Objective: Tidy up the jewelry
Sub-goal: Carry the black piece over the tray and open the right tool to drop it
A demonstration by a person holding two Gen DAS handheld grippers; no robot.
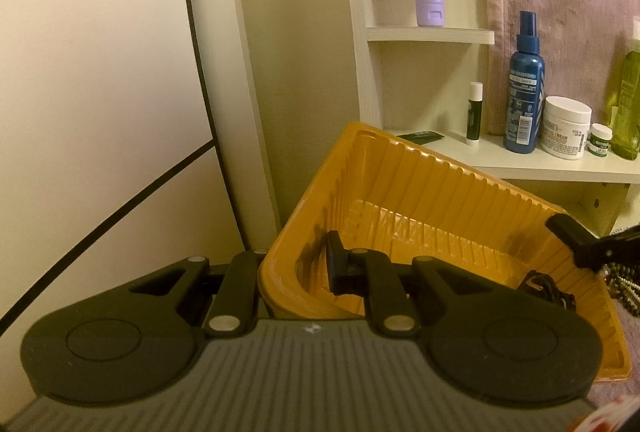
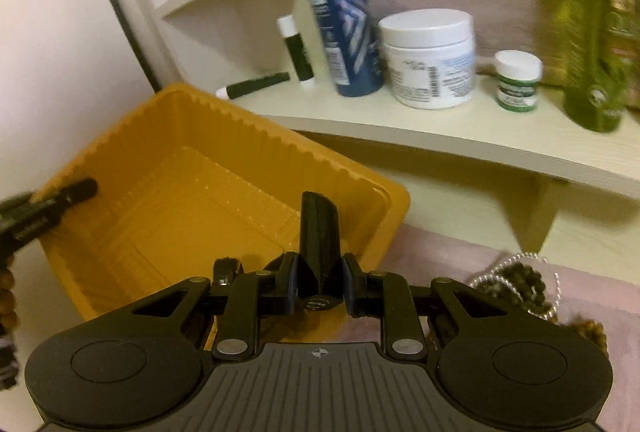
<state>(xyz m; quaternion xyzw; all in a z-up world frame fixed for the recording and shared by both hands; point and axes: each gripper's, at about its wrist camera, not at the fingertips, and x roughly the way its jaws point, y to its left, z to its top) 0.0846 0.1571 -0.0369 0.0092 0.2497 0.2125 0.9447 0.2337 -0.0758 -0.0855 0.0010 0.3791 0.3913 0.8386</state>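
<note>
The orange tray [image 2: 200, 167] is lying open from above, its floor mostly bare; behind it the shelf [image 2: 460, 135] is crowding with bottles, and beads [image 2: 520, 284] are lying just right of it.

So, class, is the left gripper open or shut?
Shut: the left gripper clamps the yellow tray's near wall, one finger inside, the other outside.

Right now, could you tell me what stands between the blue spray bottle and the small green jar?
A large white cream jar stands there, as both wrist views show.
</note>
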